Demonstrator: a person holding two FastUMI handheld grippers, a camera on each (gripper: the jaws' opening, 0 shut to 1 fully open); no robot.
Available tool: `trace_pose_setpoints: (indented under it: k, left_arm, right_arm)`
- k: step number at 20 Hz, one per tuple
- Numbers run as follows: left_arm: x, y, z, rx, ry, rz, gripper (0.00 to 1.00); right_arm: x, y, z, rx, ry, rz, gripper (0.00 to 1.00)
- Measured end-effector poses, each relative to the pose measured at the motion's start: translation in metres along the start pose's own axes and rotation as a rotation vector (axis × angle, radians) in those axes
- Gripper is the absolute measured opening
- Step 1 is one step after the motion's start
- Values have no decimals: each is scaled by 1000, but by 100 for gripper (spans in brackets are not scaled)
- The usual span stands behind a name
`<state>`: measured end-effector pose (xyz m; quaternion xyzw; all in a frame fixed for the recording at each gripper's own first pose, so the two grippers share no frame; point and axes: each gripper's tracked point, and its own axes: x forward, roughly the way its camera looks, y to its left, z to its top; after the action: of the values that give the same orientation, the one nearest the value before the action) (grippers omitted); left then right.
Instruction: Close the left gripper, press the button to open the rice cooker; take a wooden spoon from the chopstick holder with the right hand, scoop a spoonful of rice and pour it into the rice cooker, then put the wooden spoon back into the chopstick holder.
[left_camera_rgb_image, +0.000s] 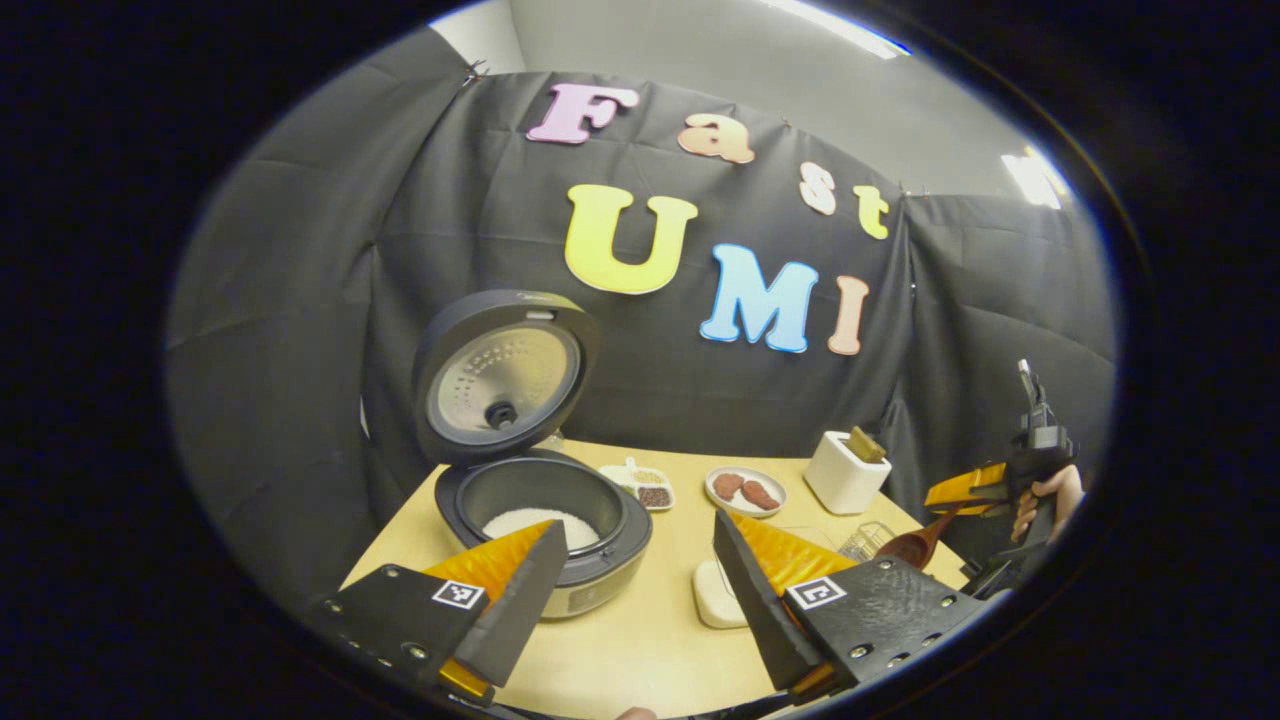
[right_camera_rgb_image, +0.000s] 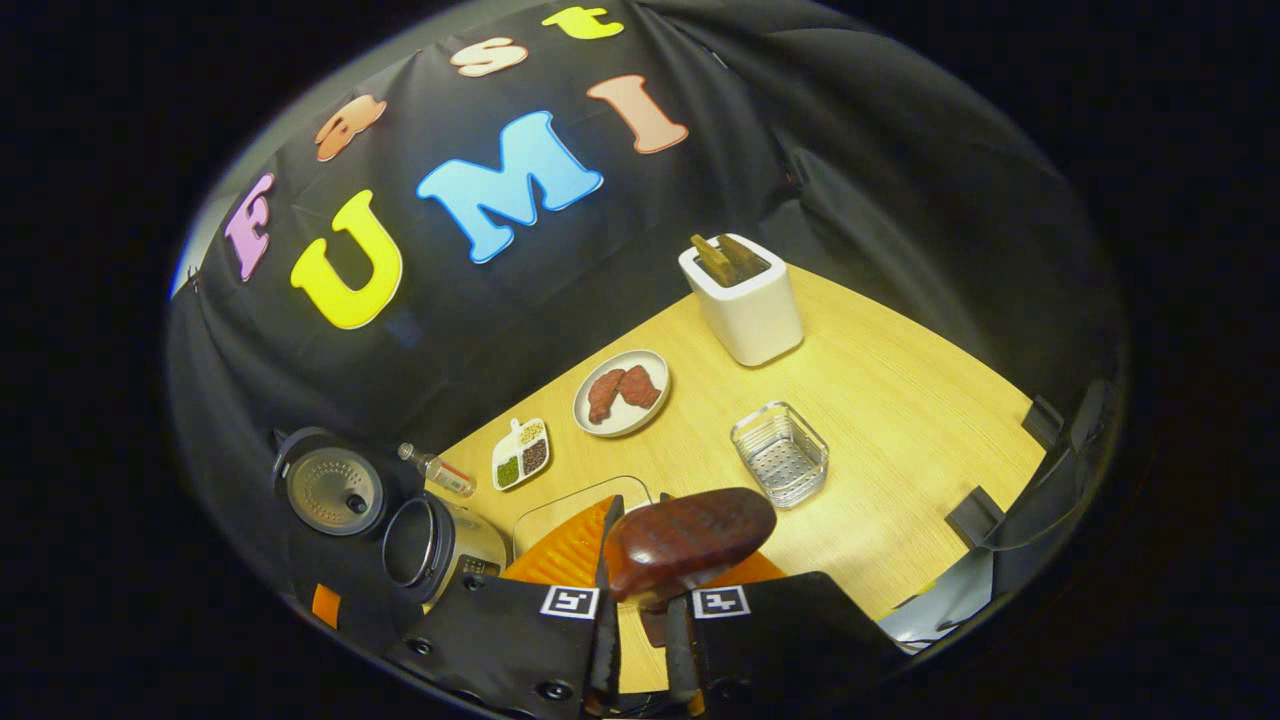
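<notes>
The rice cooker (left_camera_rgb_image: 545, 520) stands open at the table's left, lid (left_camera_rgb_image: 500, 385) upright, with white rice in its pot. My left gripper (left_camera_rgb_image: 640, 590) is open just in front of it, holding nothing. At the far right a hand (left_camera_rgb_image: 1045, 500) holds my right gripper (left_camera_rgb_image: 985, 490), which carries the wooden spoon (left_camera_rgb_image: 915, 545) above the table. In the right gripper view my right gripper (right_camera_rgb_image: 640, 600) is shut on the spoon's handle, its dark bowl (right_camera_rgb_image: 690, 540) pointing forward. The white chopstick holder (right_camera_rgb_image: 745, 295) stands at the back with wooden utensils in it. The cooker (right_camera_rgb_image: 430, 540) lies low to the left.
A plate of meat (right_camera_rgb_image: 622, 392), a small divided dish (right_camera_rgb_image: 520, 455) and a little bottle (right_camera_rgb_image: 435, 470) sit mid-table. A metal mesh basket (right_camera_rgb_image: 780, 455) is right of the spoon. A clear container (right_camera_rgb_image: 560, 505) is partly hidden behind my right fingers. A white block (left_camera_rgb_image: 715, 595) lies between my left fingers.
</notes>
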<state>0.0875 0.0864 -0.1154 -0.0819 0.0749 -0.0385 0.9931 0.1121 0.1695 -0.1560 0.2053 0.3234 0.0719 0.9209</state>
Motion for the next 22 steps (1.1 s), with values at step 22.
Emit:
trace_pose_setpoints:
  k: [22]
  left_arm:
    - [-59, 108, -31, -116, 33, 308, 96]
  right_arm:
    - [158, 51, -33, -464, 61, -66, 20]
